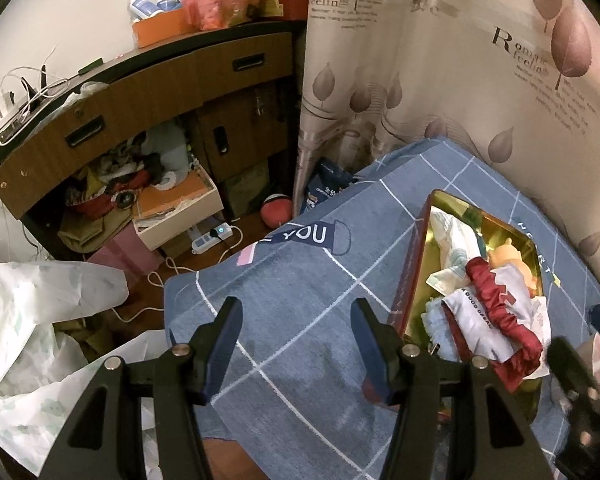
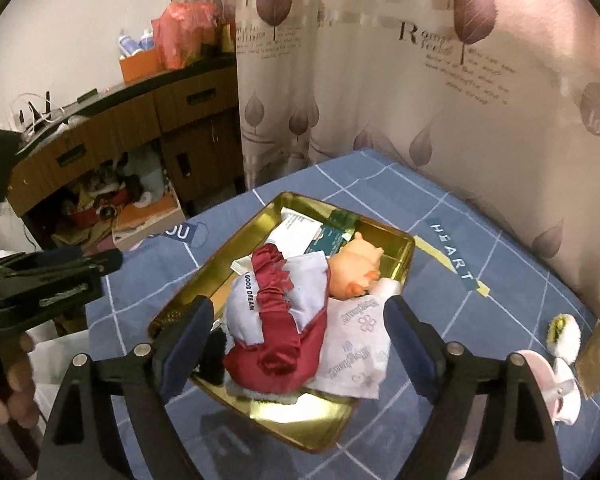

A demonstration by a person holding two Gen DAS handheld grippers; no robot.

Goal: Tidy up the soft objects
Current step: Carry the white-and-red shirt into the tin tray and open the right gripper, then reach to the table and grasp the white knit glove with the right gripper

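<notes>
Right tool (image 2: 298,344) stood released, jaws apart above the maroon-and-white satin sleep mask (image 2: 278,316) heaped in the shallow gold metal tray (image 2: 300,428); left tool (image 1: 296,344) released over blue checked bedsheet (image 1: 300,280); risk: piled mask could slide over the tray's near rim

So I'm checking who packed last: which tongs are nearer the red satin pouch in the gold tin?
Right. The right tongs hang open directly over the red satin pouch. The left tongs are open over bare bedsheet, off the gold tin.
</notes>
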